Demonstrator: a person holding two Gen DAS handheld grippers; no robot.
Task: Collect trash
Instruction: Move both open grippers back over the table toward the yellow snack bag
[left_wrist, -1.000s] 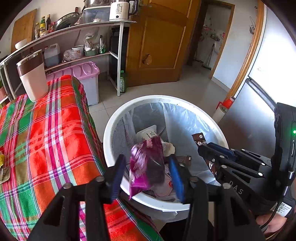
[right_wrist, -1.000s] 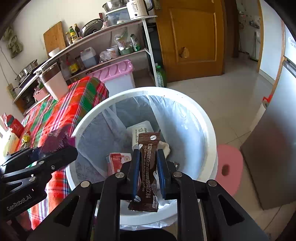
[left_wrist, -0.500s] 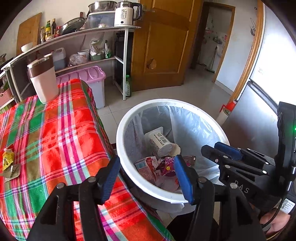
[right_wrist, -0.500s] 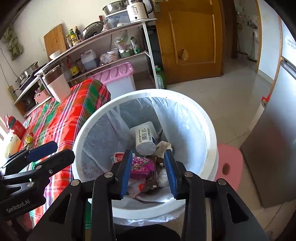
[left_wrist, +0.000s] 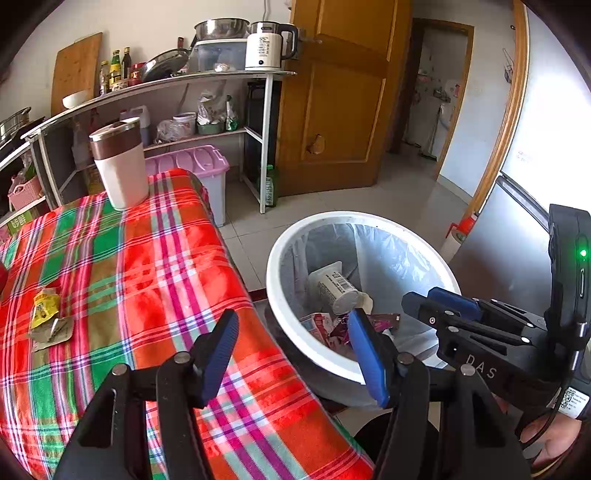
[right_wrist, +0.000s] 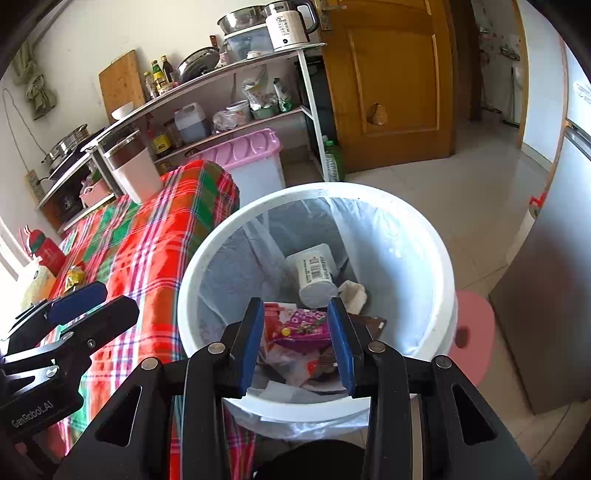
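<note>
We've got the white bin (right_wrist: 439, 258) at 3 o'clock of the plaid table (left_wrist: 155, 266), purple wrapper (right_wrist: 303, 326) lying inside. Both our grippers, left (left_wrist: 293, 354) and right (right_wrist: 297, 341), just opened up with nothing between them. Yellow wrapper (left_wrist: 44, 306) sits at the table's 9 o'clock.

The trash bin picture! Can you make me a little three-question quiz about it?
1. True or false: the left gripper is holding a wrapper.
2. What lies on top of the trash in the white bin: A) a white cup with a barcode, B) a green bottle, C) a spoon?
3. Fill in: two bits of trash wait on the plaid ____.

Key:
1. False. Both the left gripper and the right gripper are open and empty.
2. A, the white barcode cup.
3. Tablecloth; the yellow wrapper and silver wrapper lie there.
</note>
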